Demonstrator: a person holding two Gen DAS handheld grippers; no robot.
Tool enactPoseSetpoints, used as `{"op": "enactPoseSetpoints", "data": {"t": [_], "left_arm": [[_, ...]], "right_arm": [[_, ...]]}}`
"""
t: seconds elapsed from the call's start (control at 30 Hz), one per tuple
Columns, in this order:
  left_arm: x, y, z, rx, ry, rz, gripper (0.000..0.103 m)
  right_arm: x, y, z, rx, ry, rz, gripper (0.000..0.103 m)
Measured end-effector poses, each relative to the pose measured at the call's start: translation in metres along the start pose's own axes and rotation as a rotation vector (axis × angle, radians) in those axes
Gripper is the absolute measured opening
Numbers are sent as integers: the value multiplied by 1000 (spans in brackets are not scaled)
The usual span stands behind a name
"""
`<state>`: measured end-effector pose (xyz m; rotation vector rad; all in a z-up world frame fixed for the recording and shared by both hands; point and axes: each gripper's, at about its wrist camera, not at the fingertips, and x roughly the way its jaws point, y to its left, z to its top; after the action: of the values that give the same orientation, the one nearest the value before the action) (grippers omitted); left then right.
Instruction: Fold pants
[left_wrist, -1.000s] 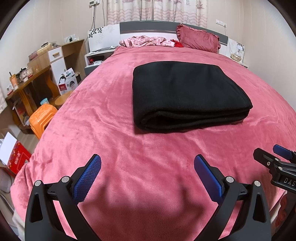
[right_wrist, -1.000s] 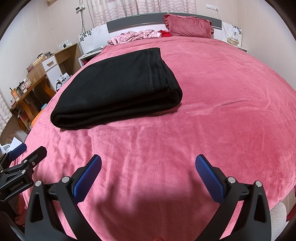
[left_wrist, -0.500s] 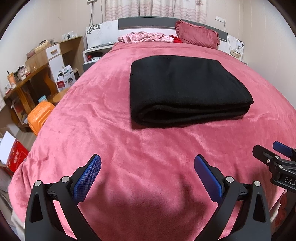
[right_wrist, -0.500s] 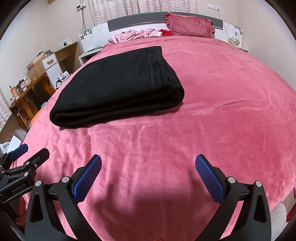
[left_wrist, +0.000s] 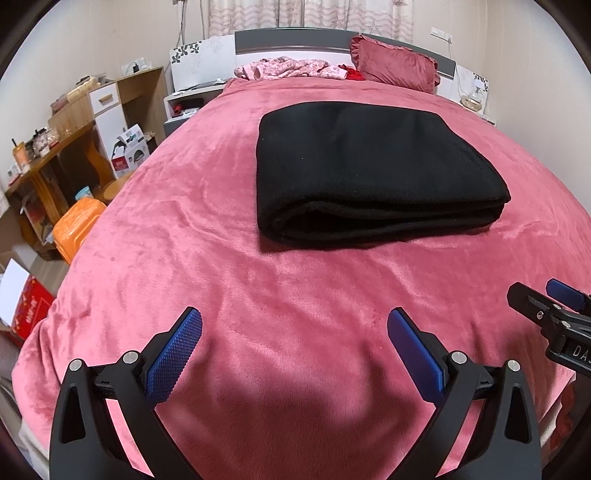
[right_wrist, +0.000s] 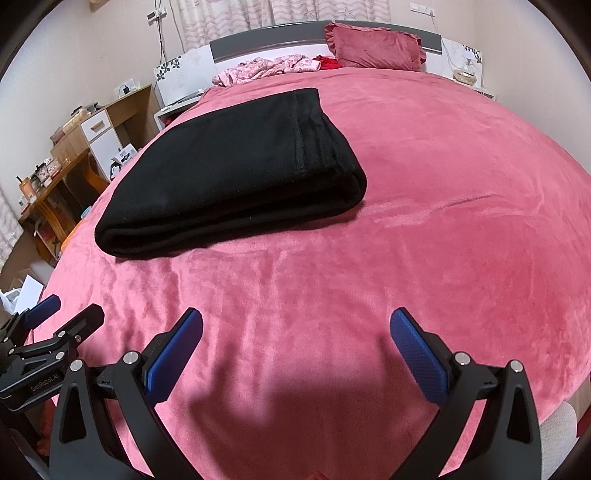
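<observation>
The black pants (left_wrist: 369, 170) lie folded into a thick rectangle on the pink bed cover (left_wrist: 207, 236), its layered edge facing me. They also show in the right wrist view (right_wrist: 236, 173), at upper left. My left gripper (left_wrist: 295, 332) is open and empty, over the bed's near edge, well short of the pants. My right gripper (right_wrist: 295, 332) is open and empty too, beside the left one and to the right of the pants. The right gripper's fingers (left_wrist: 532, 306) show at the left view's right edge, the left gripper's fingers (right_wrist: 55, 321) at the right view's left edge.
A red pillow (left_wrist: 395, 70) and pink patterned clothes (left_wrist: 288, 68) lie at the headboard. A wooden desk (left_wrist: 55, 147), an orange stool (left_wrist: 75, 229) and boxes (left_wrist: 26, 306) stand left of the bed. A nightstand with a lamp (right_wrist: 465, 74) is at the far right.
Both grippers have drawn back a little and tilted, so the folded pants sit slightly farther and lower in view. The pants have not moved. Both grippers stay open.
</observation>
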<state>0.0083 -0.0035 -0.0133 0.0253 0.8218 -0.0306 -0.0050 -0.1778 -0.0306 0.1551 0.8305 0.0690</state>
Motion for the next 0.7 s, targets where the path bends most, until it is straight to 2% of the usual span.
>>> {"op": "enactPoseSetpoints", "data": {"t": [0.37, 0.53, 0.7], "left_arm": [[11, -5, 8, 6, 6, 13, 100], [36, -14, 15, 7, 51, 25, 100], [53, -22, 23, 22, 53, 37, 100]], "right_arm": [[9, 4, 6, -28, 1, -18, 101], [29, 4, 13, -48, 14, -55, 101], [45, 4, 20, -64, 13, -70, 101]]}}
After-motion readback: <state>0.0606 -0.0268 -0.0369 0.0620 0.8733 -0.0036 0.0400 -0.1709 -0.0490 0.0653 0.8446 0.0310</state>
